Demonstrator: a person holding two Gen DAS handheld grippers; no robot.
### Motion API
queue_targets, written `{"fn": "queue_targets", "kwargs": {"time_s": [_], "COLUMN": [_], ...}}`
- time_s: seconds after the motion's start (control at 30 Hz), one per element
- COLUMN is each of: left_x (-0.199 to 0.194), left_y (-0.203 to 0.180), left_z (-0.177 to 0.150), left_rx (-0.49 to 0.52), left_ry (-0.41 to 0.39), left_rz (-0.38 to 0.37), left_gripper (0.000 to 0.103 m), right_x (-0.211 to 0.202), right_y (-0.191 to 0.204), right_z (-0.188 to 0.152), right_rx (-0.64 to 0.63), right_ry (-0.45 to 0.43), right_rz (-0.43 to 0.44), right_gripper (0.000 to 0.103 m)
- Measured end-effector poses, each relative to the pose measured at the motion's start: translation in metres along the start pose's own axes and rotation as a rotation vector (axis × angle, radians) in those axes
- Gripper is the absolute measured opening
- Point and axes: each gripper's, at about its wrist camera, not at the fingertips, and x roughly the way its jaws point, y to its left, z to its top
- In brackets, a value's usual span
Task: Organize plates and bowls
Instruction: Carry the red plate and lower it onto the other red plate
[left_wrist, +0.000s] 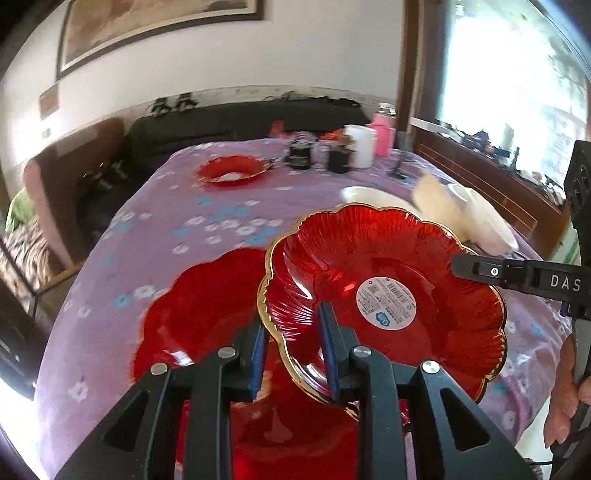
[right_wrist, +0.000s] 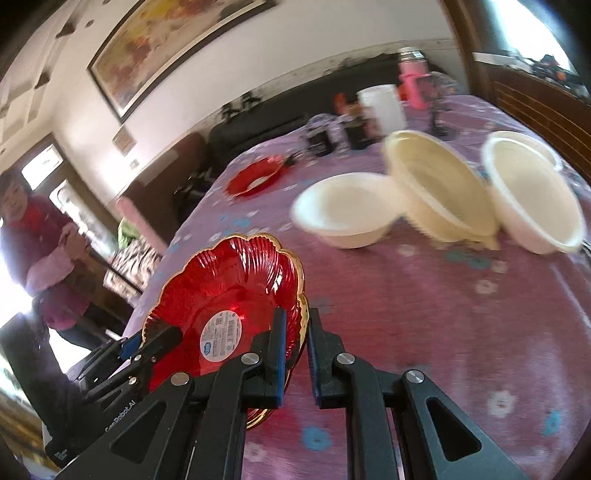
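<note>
Purple flowered cloth covers the table (left_wrist: 155, 229). I've got both claws pinching one scalloped red glass plate (left_wrist: 384, 295), gold-rimmed and ribbed, tilted above the near edge: left gripper (left_wrist: 295, 354) narrowly clamped on its rim, right gripper (right_wrist: 297, 354) nearly shut on the opposite rim. Three white bowls (right_wrist: 347, 214) sit toward the far right edge.

— What stands ahead of the right gripper (right_wrist: 295, 354)?
— Bare purple cloth (right_wrist: 424, 314) just past its jaws, then three white bowls (right_wrist: 347, 210) close together.
— And around the left gripper (left_wrist: 293, 354)?
— A red plate (left_wrist: 207, 314) lies under its jaws. Beyond is open cloth up to another red plate (left_wrist: 232, 170) and dark jars (left_wrist: 301, 155).
</note>
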Motion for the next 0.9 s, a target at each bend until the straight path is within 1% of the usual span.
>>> {"fn": "queue_targets", "kwargs": {"time_s": [0.13,0.33,0.57,0.73,0.9], "left_x": [0.002,0.007,0.013,0.011,0.013], "left_y": [0.03,0.053,0.057,0.056,0.057], "left_z": [-0.009,-0.018,-0.024,-0.025,-0.025], "left_rx": [-0.05,-0.093,-0.094,-0.077,-0.065], "left_ry": [0.023,0.054,0.068,0.068,0.084], "left_rz": [0.047,0.083,0.089,0.121,0.132], "left_gripper": [0.025,0.025,0.025,0.025,0.027], "right_x": [0.025,0.054,0.066,0.071,0.074], "right_y": [0.025,0.045,0.047,0.051,0.055], "right_z": [-0.002,-0.011,-0.015,-0.019,-0.021], "right_rx": [-0.047,-0.087,-0.098,-0.119,-0.136], "right_ry": [0.044,0.101,0.13,0.138,0.148], "right_rz": [0.014,0.023,0.013,0.002,-0.008], "right_gripper": [0.012,0.012,0.012,0.013,0.013]}}
